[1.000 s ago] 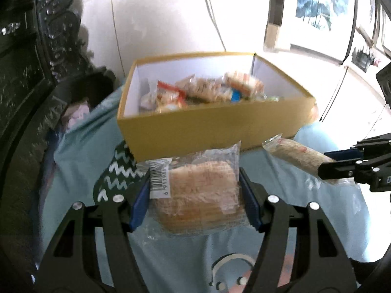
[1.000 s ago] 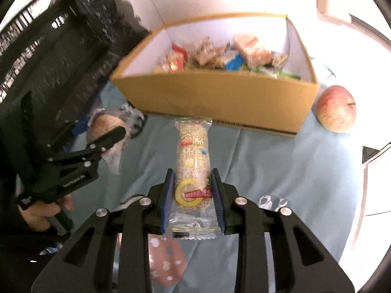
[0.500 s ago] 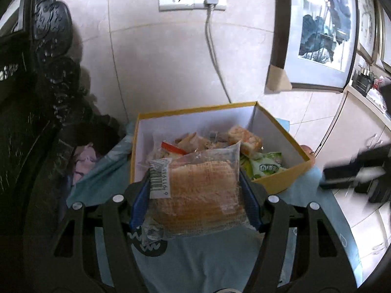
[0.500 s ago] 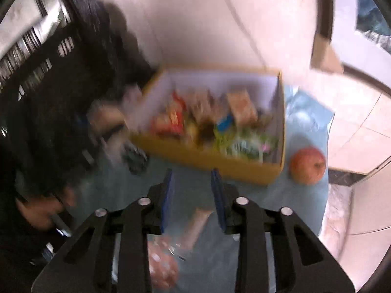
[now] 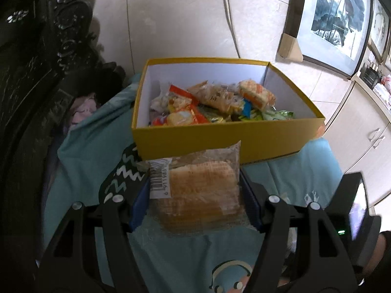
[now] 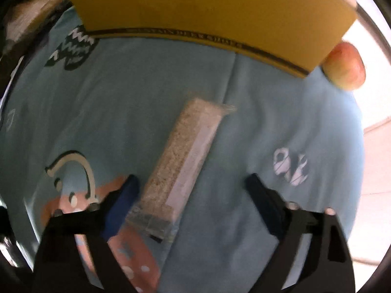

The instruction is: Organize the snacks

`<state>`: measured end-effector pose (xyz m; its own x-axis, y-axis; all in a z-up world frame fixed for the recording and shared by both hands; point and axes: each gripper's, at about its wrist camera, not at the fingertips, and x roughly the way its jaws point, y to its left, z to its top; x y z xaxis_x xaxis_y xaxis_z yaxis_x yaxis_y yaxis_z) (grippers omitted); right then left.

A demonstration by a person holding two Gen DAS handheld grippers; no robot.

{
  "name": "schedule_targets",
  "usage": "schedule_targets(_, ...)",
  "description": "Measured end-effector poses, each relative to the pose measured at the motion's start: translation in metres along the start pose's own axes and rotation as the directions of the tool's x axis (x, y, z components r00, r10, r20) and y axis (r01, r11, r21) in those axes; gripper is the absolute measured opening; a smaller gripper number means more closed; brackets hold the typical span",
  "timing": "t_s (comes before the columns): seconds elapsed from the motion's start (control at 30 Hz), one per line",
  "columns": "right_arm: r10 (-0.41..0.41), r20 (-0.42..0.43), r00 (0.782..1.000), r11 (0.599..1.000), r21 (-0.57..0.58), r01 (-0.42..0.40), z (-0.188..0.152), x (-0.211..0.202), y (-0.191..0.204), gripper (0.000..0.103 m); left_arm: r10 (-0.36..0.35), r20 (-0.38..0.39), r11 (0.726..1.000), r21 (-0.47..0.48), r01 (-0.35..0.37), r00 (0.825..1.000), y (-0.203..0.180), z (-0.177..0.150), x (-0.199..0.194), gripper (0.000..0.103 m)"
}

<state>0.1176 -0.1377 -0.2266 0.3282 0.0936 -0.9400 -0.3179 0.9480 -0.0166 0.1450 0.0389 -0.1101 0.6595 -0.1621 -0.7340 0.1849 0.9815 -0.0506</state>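
Left hand-held gripper [image 5: 195,193] is clamped on a clear-wrapped bread packet [image 5: 202,193], pads on its two sides, held up just short of the yellow box [image 5: 220,139], which is already half full of snacks. The packet looks light, soft and crushable with slick film, so a gentle side hold is right. Right hand-held gripper [image 6: 191,179] has just been working its jaws. They stand wide over a wrapped rice bar [image 6: 185,151] lying flat on the teal cloth [image 6: 268,122], close to one pad and clear of the other. The bar looks light, stiff and brittle, so grip across its narrow middle. An apple [image 6: 345,69] sits at the box corner.
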Motion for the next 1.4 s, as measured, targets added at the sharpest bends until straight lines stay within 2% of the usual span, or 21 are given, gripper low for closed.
schedule_targets(0.07, -0.016, 0.028, 0.999, 1.0, -0.015, 0.017, 0.004, -0.014, -0.001, 0.029, 0.0, -0.009, 1.0, -0.006, -0.001, 1.0, 0.003, -0.005, 0.001, 0.068)
schedule_targets(0.17, 0.068, 0.024, 0.997, 0.997, 0.027, -0.069, 0.004, -0.025, -0.014, 0.028, -0.005, -0.028, 1.0, -0.022, 0.004, 1.0, 0.005, -0.014, 0.004, 0.068)
schedule_targets(0.27, 0.134, 0.067, 0.989, 0.987, 0.077, -0.139, 0.001, -0.046, -0.029, 0.029, -0.012, -0.031, 1.0, -0.018, 0.011, 0.999, 0.003, -0.019, 0.004, 0.068)
schedule_targets(0.47, 0.135, 0.205, 0.969, 0.985, 0.081, -0.155, 0.013, -0.11, -0.052, 0.029, -0.008, 0.02, 1.0, -0.015, 0.008, 1.0, 0.0, -0.009, -0.011, 0.068)
schedule_targets(0.63, 0.099, 0.334, 0.937, 0.991, 0.057, -0.124, 0.059, -0.164, -0.069, 0.029, -0.018, 0.095, 1.0, 0.004, 0.018, 0.995, -0.009, 0.029, -0.025, 0.068)
schedule_targets(0.73, 0.048, 0.398, 0.916, 0.995, 0.062, -0.079, 0.105, -0.189, -0.08, 0.029, -0.009, 0.139, 1.0, 0.013, 0.008, 0.99, -0.016, 0.077, -0.025, 0.068)
schedule_targets(0.77, 0.018, 0.429, 0.903, 0.995, 0.081, -0.058, 0.129, -0.197, -0.086, 0.03, -0.003, 0.142, 1.0, 0.011, 0.002, 0.99, -0.018, 0.094, -0.021, 0.071)
schedule_targets(0.8, 0.001, 0.436, 0.9, 0.996, 0.083, -0.042, 0.141, -0.199, -0.088, 0.037, 0.002, 0.13, 1.0, 0.012, -0.004, 0.991, -0.019, 0.11, -0.012, 0.084)
schedule_targets(0.83, -0.03, 0.413, 0.91, 0.996, 0.085, -0.006, 0.162, -0.195, -0.091, 0.067, 0.008, 0.096, 1.0, 0.01, -0.009, 0.995, -0.019, 0.126, 0.001, 0.092)
schedule_targets(0.87, -0.058, 0.393, 0.918, 0.995, 0.093, 0.023, 0.17, -0.194, -0.093, 0.075, 0.038, 0.064, 0.999, 0.005, -0.038, 0.997, -0.019, 0.138, 0.014, 0.101)
schedule_targets(0.9, -0.081, 0.391, 0.917, 0.994, 0.104, 0.043, 0.176, -0.193, -0.096, 0.075, 0.066, 0.037, 0.998, 0.005, -0.066, 0.997, -0.018, 0.144, 0.021, 0.101)
schedule_targets(0.97, -0.061, 0.411, 0.909, 0.992, 0.123, 0.011, 0.175, -0.201, -0.1, 0.075, 0.068, 0.019, 0.998, -0.008, -0.067, 0.998, -0.016, 0.148, 0.021, 0.101)
schedule_targets(1.03, -0.05, 0.434, 0.9, 0.992, 0.125, -0.005, 0.166, -0.209, -0.099, 0.075, 0.062, 0.048, 0.998, -0.022, -0.061, 0.997, -0.012, 0.144, 0.008, 0.101)
schedule_targets(1.2, -0.051, 0.443, 0.895, 0.994, 0.111, 0.001, 0.13, -0.215, -0.086, 0.076, 0.113, 0.079, 0.993, -0.038, -0.11, 0.99, -0.013, 0.117, -0.022, 0.101)
schedule_targets(1.27, -0.054, 0.447, 0.893, 0.994, 0.11, 0.005, 0.112, -0.217, -0.078, 0.084, 0.137, 0.079, 0.99, -0.033, -0.135, 0.987, -0.019, 0.102, -0.037, 0.101)
schedule_targets(1.3, -0.053, 0.443, 0.895, 0.994, 0.109, 0.005, 0.1, -0.217, -0.075, 0.095, 0.15, 0.081, 0.989, -0.031, -0.148, 0.985, -0.024, 0.091, -0.047, 0.101)
schedule_targets(1.33, -0.053, 0.442, 0.896, 0.994, 0.11, 0.004, 0.094, -0.216, -0.072, 0.101, 0.158, 0.084, 0.987, -0.03, -0.156, 0.984, -0.027, 0.083, -0.056, 0.101)
schedule_targets(1.4, -0.053, 0.419, 0.906, 0.994, 0.109, 0.008, 0.074, -0.216, -0.067, 0.102, 0.172, 0.093, 0.985, -0.029, -0.17, 0.981, -0.034, 0.063, -0.075, 0.101)
